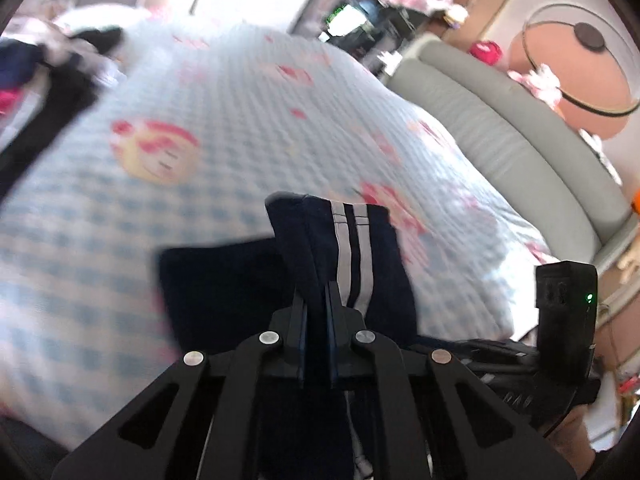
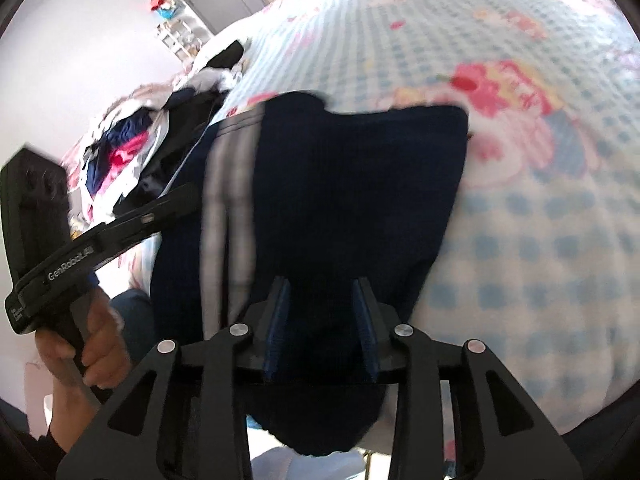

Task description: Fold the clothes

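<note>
On a bed spread with a blue-checked, cartoon-printed quilt, the left gripper is clamped on a bunched end of a navy garment trimmed with grey-white stripes, holding that end up off the bedding while the rest lies flat beneath. The right gripper has its blue-padded fingers parted over the dark cloth near the bed's edge (whether they pinch any fabric cannot be told). A heap of unfolded clothes waits at the far side. The fold appears mid-way: the raised end likely needs carrying across and laying flat on the garment, corners matched, while the right side steadies the cloth
</note>
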Tool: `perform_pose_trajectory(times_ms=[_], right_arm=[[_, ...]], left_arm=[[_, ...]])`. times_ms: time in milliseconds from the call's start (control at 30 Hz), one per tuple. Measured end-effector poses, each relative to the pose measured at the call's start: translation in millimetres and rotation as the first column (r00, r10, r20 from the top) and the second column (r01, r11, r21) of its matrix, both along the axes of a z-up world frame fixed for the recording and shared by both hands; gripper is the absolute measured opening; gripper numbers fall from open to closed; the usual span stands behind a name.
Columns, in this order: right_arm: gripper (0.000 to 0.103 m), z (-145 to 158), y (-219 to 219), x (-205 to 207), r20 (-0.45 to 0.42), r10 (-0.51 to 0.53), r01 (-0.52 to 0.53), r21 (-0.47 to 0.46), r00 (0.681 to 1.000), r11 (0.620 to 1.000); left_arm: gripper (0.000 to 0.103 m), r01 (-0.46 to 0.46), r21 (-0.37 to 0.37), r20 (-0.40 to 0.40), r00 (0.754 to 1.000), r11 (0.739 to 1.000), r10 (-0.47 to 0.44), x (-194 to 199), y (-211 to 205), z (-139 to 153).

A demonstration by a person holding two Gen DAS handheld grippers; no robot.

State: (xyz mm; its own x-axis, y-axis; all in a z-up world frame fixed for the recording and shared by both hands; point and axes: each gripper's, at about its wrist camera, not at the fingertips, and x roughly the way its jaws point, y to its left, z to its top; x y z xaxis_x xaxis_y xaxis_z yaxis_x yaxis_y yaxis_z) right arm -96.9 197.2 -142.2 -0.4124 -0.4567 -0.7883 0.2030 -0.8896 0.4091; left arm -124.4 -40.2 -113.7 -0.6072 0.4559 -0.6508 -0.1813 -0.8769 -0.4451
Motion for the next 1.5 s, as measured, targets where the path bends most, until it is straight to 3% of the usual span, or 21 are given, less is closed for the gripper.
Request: perform_pose_trajectory(times_ms=[167, 267, 333, 367, 400, 567, 633, 833, 867, 967, 1033, 1100, 1233, 1300, 1333, 1367, 1400, 1500], right_arm=[[0.037, -21.8, 0.5, -14.9, 0.055, -0.016, 0.009, 0.126, 0.998, 0.992], [0.038, -21.2, 3.3, -11.6, 0.042, -0.022, 0.016, 0.126, 0.999, 0.992], [0.044, -14.8, 10.1, -11.0, 0.028, -0.043, 0.041, 0.083, 0.999, 0.996], [0.045, -11.5, 14.3, -12.3, 0.019, -0.056, 0.055, 0.066, 0.998, 0.996], [0.045, -8.2, 17.9, -15.2, 0.010, -0.071, 0.070, 0.062, 0.997, 0.996], [0.045, -0.8, 32.3, -33.9, 0.004, -0.124, 0.123, 0.073, 0.992, 0.990], [0.045, -5.4, 34.2, -39.0, 0.021, -0.120, 0.118, 0.091, 0.993, 0.989], [0.045, -19.0, 31.2, -33.9, 0.041, -0.089, 0.082, 0.134, 0.995, 0.988], [0.046, -20.6, 29.2, -33.7, 0.042, -0.087, 0.080, 0.139, 0.995, 0.987], [0.050, -20.0, 26.6, -39.3, 0.033, -0.092, 0.087, 0.141, 0.995, 0.986], [0.050, -17.0, 26.5, -44.1, 0.022, -0.108, 0.104, 0.137, 0.994, 0.985], [0.050, -15.9, 25.7, -51.6, 0.023, -0.116, 0.112, 0.132, 0.993, 0.985], [0.050, -22.6, 18.0, -67.7, 0.058, -0.090, 0.082, 0.134, 0.994, 0.988], [0.050, -25.8, 11.7, -71.1, 0.064, -0.067, 0.058, 0.137, 0.996, 0.989], [0.050, -24.8, 10.4, -70.9, 0.059, -0.063, 0.055, 0.135, 0.996, 0.989], [0.050, -23.7, 9.3, -70.6, 0.054, -0.060, 0.053, 0.131, 0.997, 0.990], [0.050, -22.0, 10.4, -69.9, 0.048, -0.063, 0.057, 0.122, 0.997, 0.991], [0.050, -17.5, 16.9, -68.1, 0.033, -0.082, 0.079, 0.095, 0.996, 0.992]], left_arm=[[0.008, -0.095, -0.003, 0.139, 0.986, 0.995, 0.095, -3.1, -46.5, -35.8], [0.010, -0.123, 0.065, 0.167, 0.980, 0.990, 0.111, 1.6, -60.4, -47.8], [0.021, -0.108, 0.113, 0.153, 0.984, 0.988, 0.090, -0.6, -60.2, -44.5], [0.041, -0.100, 0.128, 0.143, 0.986, 0.987, 0.082, -3.3, -59.1, -42.3], [0.051, -0.095, 0.137, 0.130, 0.988, 0.986, 0.078, -7.1, -57.9, -40.1], [0.048, -0.030, 0.124, 0.157, 0.988, 0.992, 0.011, -33.6, -39.0, -41.4], [0.039, 0.027, 0.134, 0.162, 0.986, 0.991, -0.048, -36.3, -27.9, -42.4], [0.039, 0.156, 0.168, 0.044, 0.985, 0.973, -0.166, -18.3, -5.3, -26.9], [0.042, 0.147, 0.165, 0.057, 0.986, 0.975, -0.158, -19.5, -6.5, -28.8], [0.051, 0.049, 0.117, 0.210, 0.975, 0.992, -0.074, -34.3, -16.2, -49.8], [0.051, 0.034, 0.163, 0.306, 0.949, 0.986, -0.083, -38.5, -21.5, -67.1], [0.049, 0.044, 0.236, 0.310, 0.943, 0.971, -0.118, -35.2, -23.1, -71.8], [0.044, 0.088, 0.288, 0.191, 0.970, 0.954, -0.148, -39.4, -19.4, -48.4], [0.029, 0.089, 0.307, 0.159, 0.977, 0.947, -0.143, -44.3, -22.2, -38.9], [0.026, 0.081, 0.302, 0.141, 0.982, 0.950, -0.128, -45.0, -24.6, -33.8], [0.015, 0.072, 0.287, 0.124, 0.986, 0.955, -0.112, -44.3, -26.3, -29.0], [0.010, 0.063, 0.260, 0.108, 0.990, 0.964, -0.094, -41.8, -27.0, -24.3], [0.007, 0.015, 0.167, 0.069, 0.997, 0.986, -0.027, -31.9, -32.4, -14.3]])
